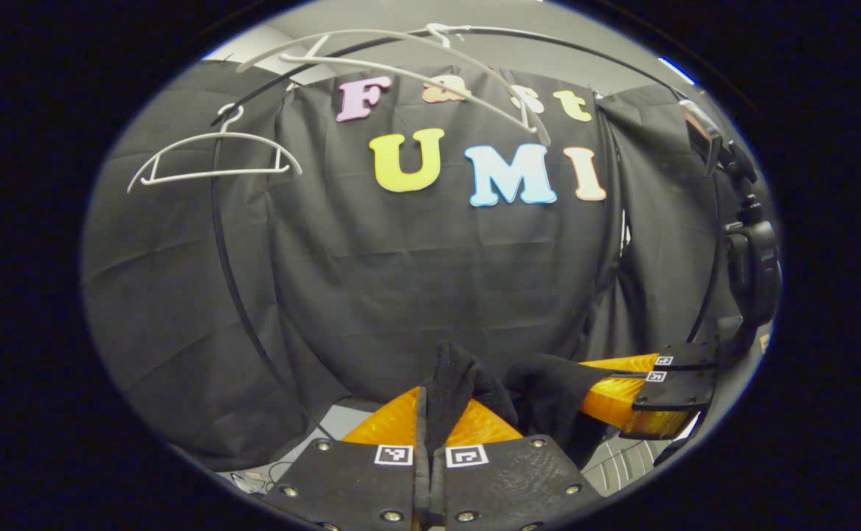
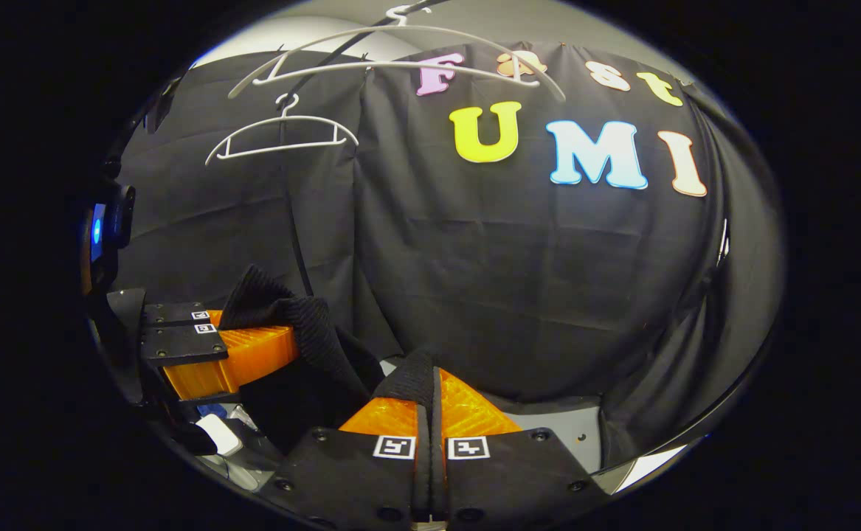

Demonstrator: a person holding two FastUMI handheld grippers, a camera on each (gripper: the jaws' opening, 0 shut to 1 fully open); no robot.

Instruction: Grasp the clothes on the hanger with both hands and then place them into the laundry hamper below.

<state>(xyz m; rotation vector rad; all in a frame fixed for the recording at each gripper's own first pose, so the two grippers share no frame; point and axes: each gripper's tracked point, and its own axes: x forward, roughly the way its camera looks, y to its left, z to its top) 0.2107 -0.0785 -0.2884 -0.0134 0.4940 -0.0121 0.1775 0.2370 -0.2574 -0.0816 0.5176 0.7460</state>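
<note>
While the left tool is closed tight on a fold of the black garment, the right tool pinches another edge of it, fingers pressed together on the fabric. Between the two tools the cloth (ribbed, knit-looking) hangs slack, low before the black booth wall. Overhead, two bare white hangers dangle from a curved dark rail, well apart from the garment.
</note>
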